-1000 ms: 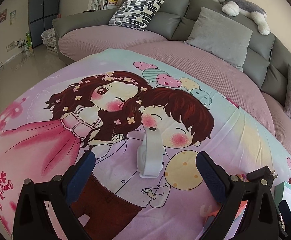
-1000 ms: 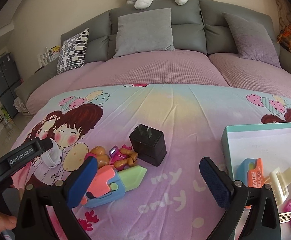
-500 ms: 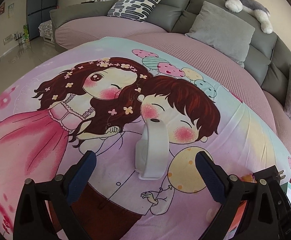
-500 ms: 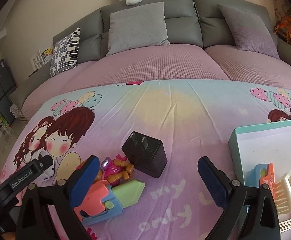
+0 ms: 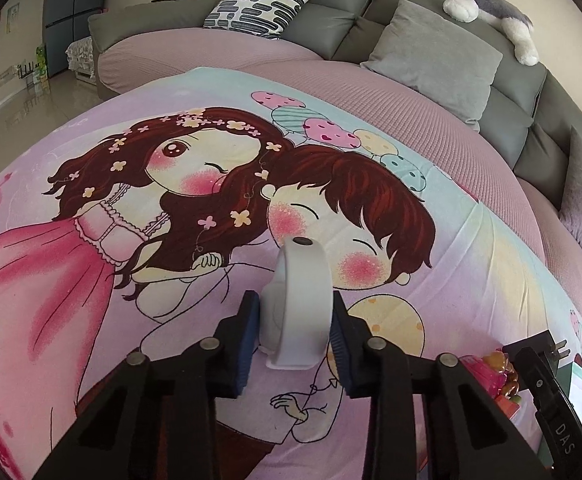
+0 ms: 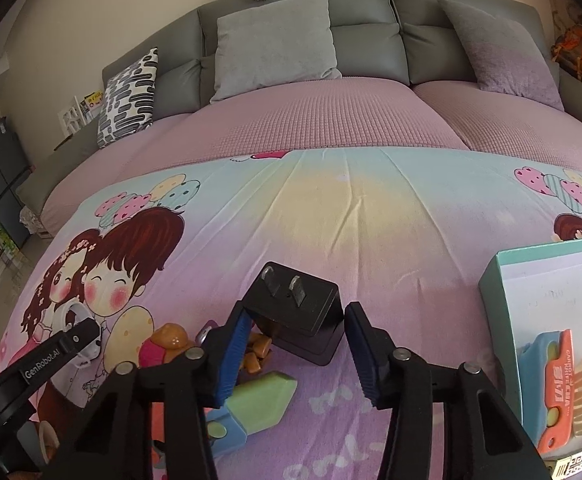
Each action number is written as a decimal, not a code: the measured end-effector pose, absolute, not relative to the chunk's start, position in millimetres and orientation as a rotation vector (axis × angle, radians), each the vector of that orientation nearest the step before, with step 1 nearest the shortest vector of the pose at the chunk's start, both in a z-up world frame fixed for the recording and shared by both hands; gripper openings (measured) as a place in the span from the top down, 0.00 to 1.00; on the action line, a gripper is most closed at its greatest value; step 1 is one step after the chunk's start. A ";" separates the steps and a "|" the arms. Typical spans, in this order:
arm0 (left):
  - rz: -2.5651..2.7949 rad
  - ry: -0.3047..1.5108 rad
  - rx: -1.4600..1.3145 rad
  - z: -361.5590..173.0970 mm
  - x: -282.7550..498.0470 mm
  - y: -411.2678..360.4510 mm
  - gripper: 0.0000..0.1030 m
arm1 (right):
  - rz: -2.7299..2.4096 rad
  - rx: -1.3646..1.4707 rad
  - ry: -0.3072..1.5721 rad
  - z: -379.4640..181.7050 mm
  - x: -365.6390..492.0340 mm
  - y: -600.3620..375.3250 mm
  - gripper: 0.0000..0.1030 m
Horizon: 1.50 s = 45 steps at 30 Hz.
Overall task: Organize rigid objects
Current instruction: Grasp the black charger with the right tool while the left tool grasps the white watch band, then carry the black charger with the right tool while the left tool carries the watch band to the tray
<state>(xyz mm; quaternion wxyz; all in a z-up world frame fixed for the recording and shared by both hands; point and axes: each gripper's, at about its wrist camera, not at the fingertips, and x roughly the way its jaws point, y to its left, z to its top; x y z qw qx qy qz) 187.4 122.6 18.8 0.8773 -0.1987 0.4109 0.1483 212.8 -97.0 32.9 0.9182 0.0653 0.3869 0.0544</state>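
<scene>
We see the left tool (image 5: 293,338) clenched on the white band (image 5: 297,312), the right tool (image 6: 295,354) closing around the black plug (image 6: 299,312), both well left of the box (image 6: 547,280).

Left tongs (image 5: 294,334) tight around white band (image 5: 297,300) on cartoon bedsheet (image 5: 131,280).
</scene>
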 end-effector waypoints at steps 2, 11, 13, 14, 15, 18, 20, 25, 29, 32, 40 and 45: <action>0.290 0.856 -0.413 18.7 187.6 121.2 0.67 | 0.115 0.135 0.796 33.2 212.2 -97.8 0.51; 0.255 0.828 -0.386 31.8 184.5 113.5 0.68 | 0.112 0.168 0.772 47.1 206.2 -109.0 0.51; 0.251 0.814 -0.380 39.1 181.7 111.6 0.68 | 0.108 0.173 0.750 56.4 202.3 -112.8 0.51; 0.248 0.802 -0.377 43.8 180.0 110.1 0.68 | 0.105 0.175 0.739 61.4 199.7 -115.1 0.51; 0.242 0.789 -0.374 48.7 178.2 108.3 0.68 | 0.101 0.178 0.727 66.7 196.8 -117.9 0.51; 0.228 0.756 -0.367 63.5 172.6 101.0 0.68 | 0.089 0.191 0.692 82.3 186.3 -127.8 0.51; 0.209 0.737 -0.364 73.0 170.0 94.1 0.68 | 0.070 0.195 0.671 91.4 178.3 -136.0 0.51; 0.154 0.697 -0.326 95.4 166.7 70.2 0.68 | 0.007 0.217 0.641 107.9 160.0 -164.1 0.51; 0.106 0.682 -0.296 108.9 165.8 45.8 0.68 | -0.049 0.240 0.638 115.3 147.6 -190.1 0.51; 0.057 0.682 -0.275 114.8 166.2 24.5 0.68 | -0.103 0.238 0.636 118.7 136.0 -209.2 0.51; -0.067 0.681 -0.209 126.1 165.6 -32.1 0.68 | -0.282 0.253 0.631 128.0 111.3 -270.4 0.51; -0.126 0.690 -0.161 128.7 164.0 -66.4 0.68 | -0.328 0.287 0.638 125.9 106.6 -298.7 0.51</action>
